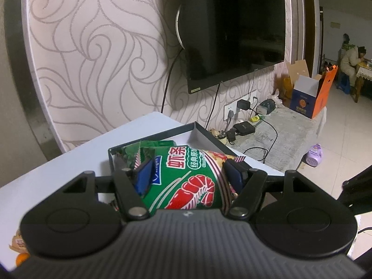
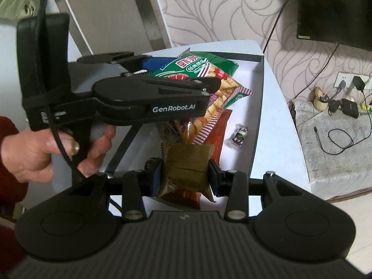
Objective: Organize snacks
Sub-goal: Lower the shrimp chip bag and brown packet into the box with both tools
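We see a white bench (image 2: 269, 125) under a swirl-patterned wall, with a dark television (image 1: 234, 30) filling the upper right of the left wrist view. On the bench sits a shallow dark-rimmed tray (image 2: 257, 116) with a white floor. In the right wrist view a small wrapped candy (image 2: 239, 136) lies alone at centre right inside the tray, and a red packet (image 2: 220, 134) lies partly under other bags. At the far right of both views a low cloth-covered shelf carries cables and a black box (image 2: 350, 108).

Our left tool (image 1: 188, 176) fills the lower half of its view; its blue pads (image 1: 144, 177) are pressed in on a green shrimp-chip bag (image 1: 186, 176), held over the tray. From the right wrist view that tool crosses the middle left, hiding part of the tray. Our right tool (image 2: 184, 176) is clamped narrow on a brown packet (image 2: 186, 172) at lower centre, above the tray's near end.
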`<state>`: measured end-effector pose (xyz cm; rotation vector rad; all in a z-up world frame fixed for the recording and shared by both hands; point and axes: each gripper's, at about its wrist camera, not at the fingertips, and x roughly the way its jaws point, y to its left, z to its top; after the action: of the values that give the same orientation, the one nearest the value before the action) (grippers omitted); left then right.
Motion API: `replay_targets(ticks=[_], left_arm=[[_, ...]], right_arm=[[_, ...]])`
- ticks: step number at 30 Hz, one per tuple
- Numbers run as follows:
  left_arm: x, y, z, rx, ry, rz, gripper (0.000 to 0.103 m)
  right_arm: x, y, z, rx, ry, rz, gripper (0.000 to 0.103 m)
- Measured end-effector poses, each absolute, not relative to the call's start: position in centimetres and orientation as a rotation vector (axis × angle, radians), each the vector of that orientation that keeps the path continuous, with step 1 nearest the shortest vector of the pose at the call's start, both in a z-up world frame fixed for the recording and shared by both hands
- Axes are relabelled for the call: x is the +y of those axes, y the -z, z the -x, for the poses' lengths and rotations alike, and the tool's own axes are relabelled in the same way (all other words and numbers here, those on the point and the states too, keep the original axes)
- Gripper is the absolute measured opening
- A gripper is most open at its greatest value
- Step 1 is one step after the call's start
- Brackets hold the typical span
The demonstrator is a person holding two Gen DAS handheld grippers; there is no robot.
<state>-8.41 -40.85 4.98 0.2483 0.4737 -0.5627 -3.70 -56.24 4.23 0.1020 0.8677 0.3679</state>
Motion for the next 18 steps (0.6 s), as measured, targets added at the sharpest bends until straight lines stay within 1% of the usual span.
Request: replay_targets(ticks=[8,18], left_arm=[[-41.0,-5.4,8.0,0.460,0.546,-0.250,0.069],[-41.2,-6.2,8.7,0.430,0.548,-0.254,0.069]], right_arm=[[-54.9,-3.6,1.8,0.891,-0.397,-0.043,0.047],[-53.7,-3.7,2.7,0.869,-0.405,0.025,0.048]])
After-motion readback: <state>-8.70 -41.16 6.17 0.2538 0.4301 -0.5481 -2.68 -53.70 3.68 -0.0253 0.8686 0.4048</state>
